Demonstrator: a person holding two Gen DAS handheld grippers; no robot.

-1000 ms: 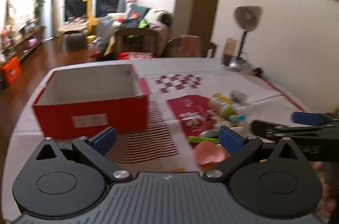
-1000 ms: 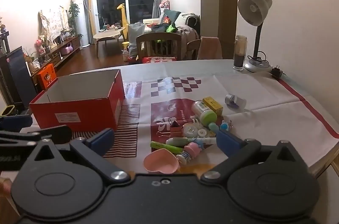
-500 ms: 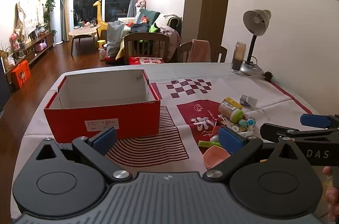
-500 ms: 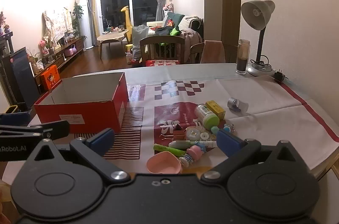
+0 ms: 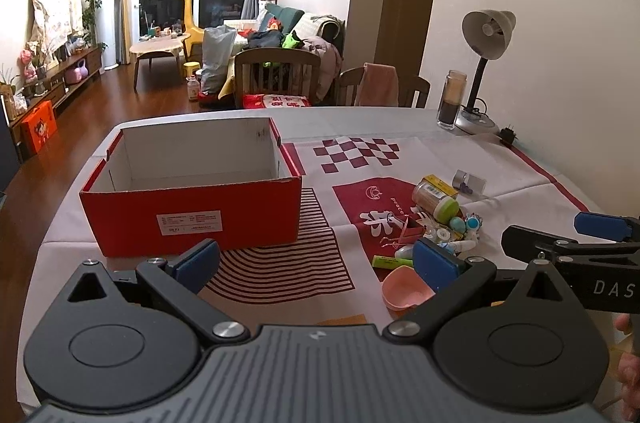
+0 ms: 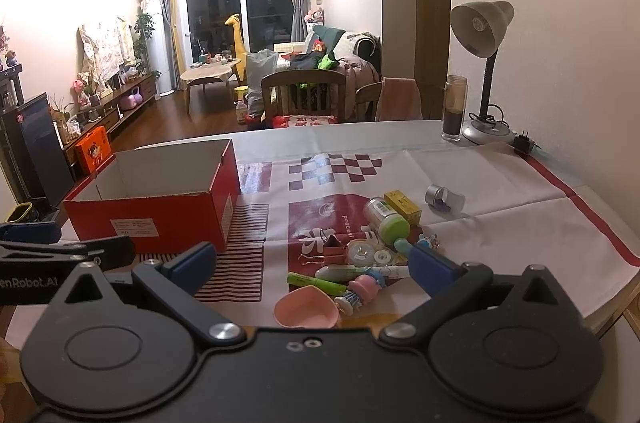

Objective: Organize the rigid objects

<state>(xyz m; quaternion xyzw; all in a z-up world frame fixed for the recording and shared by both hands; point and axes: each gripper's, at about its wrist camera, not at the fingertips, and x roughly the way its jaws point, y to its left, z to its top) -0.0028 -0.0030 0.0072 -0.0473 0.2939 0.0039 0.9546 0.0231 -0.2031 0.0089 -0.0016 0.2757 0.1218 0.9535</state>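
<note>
The table (image 5: pixel 400 127), draped in a red-and-white patterned cloth (image 5: pixel 360 159), fills the middle of both views. On it, left of centre in the frame, stands the red cardboard box (image 5: pixel 192 211) — open-topped, and empty as far as its visible inner walls show. Lower right of centre lies the pile of small rigid objects (image 6: pixel 368 255), well apart from the box: a green-capped jar (image 6: pixel 386 219) on its side, a yellow carton (image 6: pixel 402 206) just behind it, a pink heart-shaped dish (image 6: pixel 306 307) nearest the camera, a green marker (image 6: pixel 316 281) and binder clips (image 6: pixel 330 249).

The left gripper (image 5: pixel 316 259) hovers at the frame's bottom with its claw released and nothing between the pads; the right gripper (image 6: pixel 312 263) is likewise spread wide and empty, aimed over the pile.

Nothing looks sorted yet — the step in hand appears to be the approach to a first pick. The next move probably calls for lowering the right gripper onto the pink dish or marker, closing, then carrying it across to the box.
</note>
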